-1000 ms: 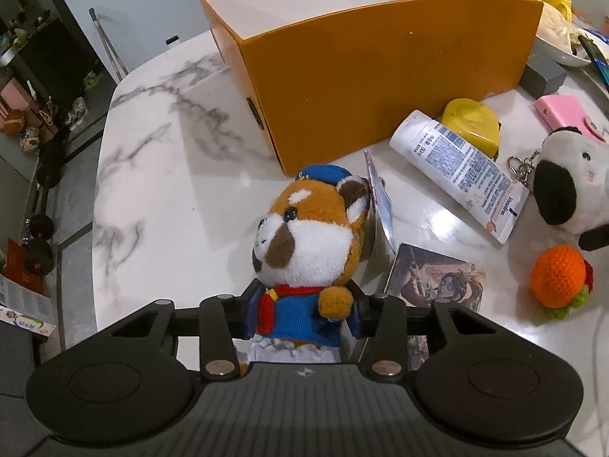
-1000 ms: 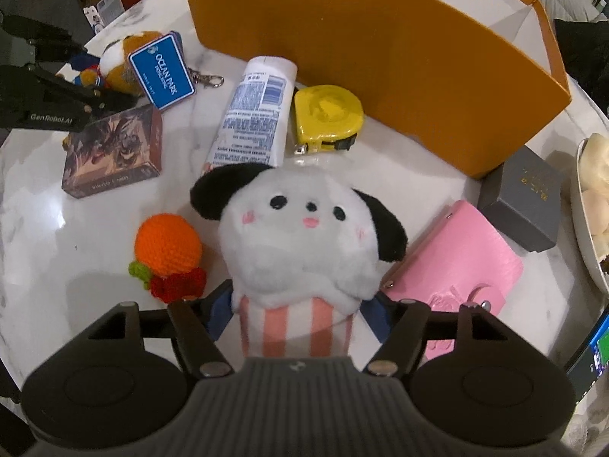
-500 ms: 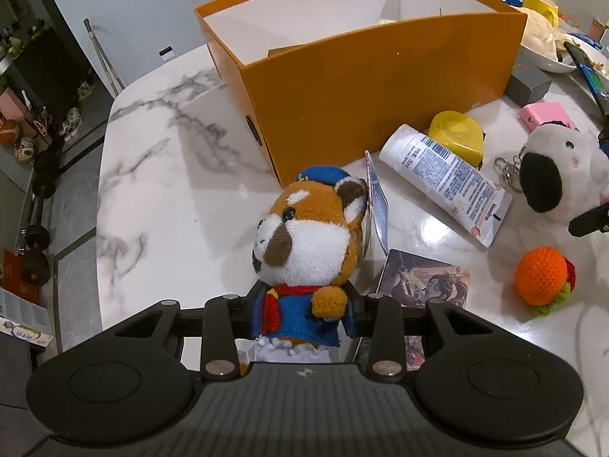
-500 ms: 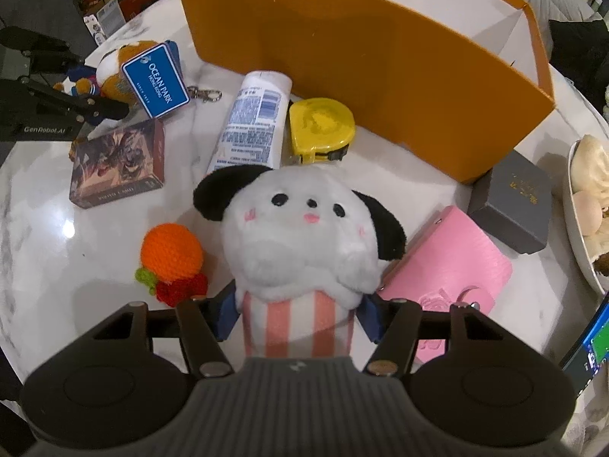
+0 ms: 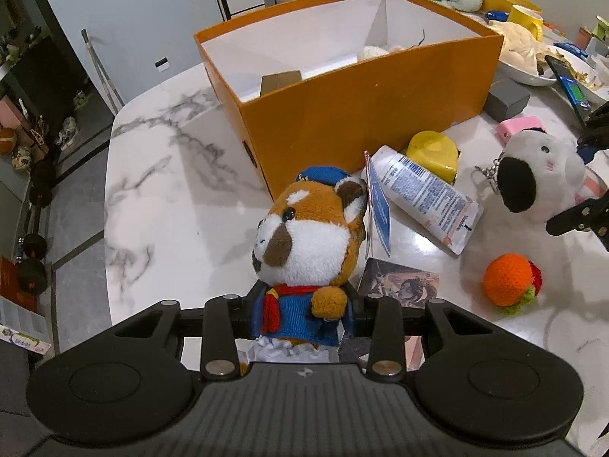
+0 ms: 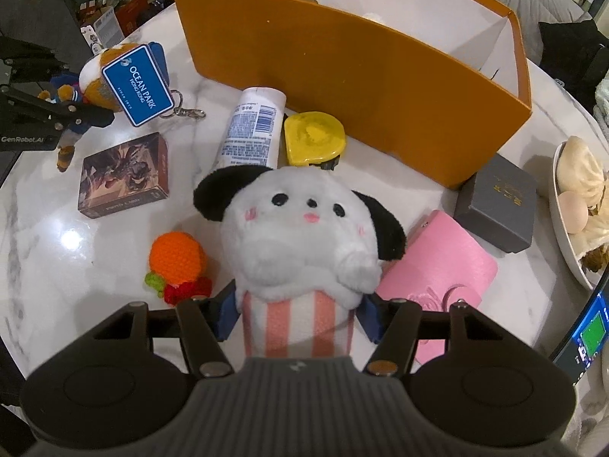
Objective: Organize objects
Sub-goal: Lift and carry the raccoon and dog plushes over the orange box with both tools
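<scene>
My left gripper is shut on a brown and white plush animal in a blue outfit with a blue tag, held above the marble table. My right gripper is shut on a white plush dog with black ears and a pink-striped body, also lifted. The open orange box stands behind both; a few things lie inside. Each plush also shows in the other view: the dog, the brown plush.
On the table lie a white tube, a yellow tape measure, a card box, an orange crochet fruit, a pink wallet and a grey box. A plate of food sits at the right.
Both grippers have risen with their plush toys and pulled back a little, so more of the orange box's inside shows. The table objects have not moved.
</scene>
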Demonstrator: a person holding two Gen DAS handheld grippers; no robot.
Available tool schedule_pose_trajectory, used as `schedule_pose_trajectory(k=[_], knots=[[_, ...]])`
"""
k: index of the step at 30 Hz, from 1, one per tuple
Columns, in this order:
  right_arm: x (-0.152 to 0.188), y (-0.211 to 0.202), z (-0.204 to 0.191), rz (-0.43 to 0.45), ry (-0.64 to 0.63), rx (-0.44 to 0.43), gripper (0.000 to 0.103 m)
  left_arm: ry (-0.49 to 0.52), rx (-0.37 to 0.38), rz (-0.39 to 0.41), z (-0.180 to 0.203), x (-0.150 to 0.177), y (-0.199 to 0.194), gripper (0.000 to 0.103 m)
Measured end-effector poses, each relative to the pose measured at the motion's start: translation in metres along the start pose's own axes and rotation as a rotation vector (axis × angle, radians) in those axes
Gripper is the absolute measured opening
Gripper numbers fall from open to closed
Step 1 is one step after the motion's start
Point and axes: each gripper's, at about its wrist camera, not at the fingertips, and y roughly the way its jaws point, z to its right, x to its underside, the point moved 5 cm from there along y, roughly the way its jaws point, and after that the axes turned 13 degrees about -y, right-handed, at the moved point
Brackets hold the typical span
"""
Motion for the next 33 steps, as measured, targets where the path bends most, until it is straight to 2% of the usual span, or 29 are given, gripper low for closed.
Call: schedule_pose_trajectory(k=[15,20,26,33], knots=[[-0.002,-0.025,0.014,0.037,0.038,-0.001,0.064,0.037,0.033,0.044,0.031,-0.035,-0.027,0.044],[-0.011,-0.038,0.017,0.057,0.033,-0.002,0.064,0.056,0.055,0.030,0.045,-0.052,-0.035,0.044],[-0.028,-0.059,0.021,0.084,0.012,-0.010,0.064,0.049,0.093,0.046,0.060,-0.090,-0.047,0.044],[-0.075,-0.092,0.052,0.144,0.009,0.051,0.064,0.009,0.092,0.141,0.060,-0.154,-0.061,0.044]])
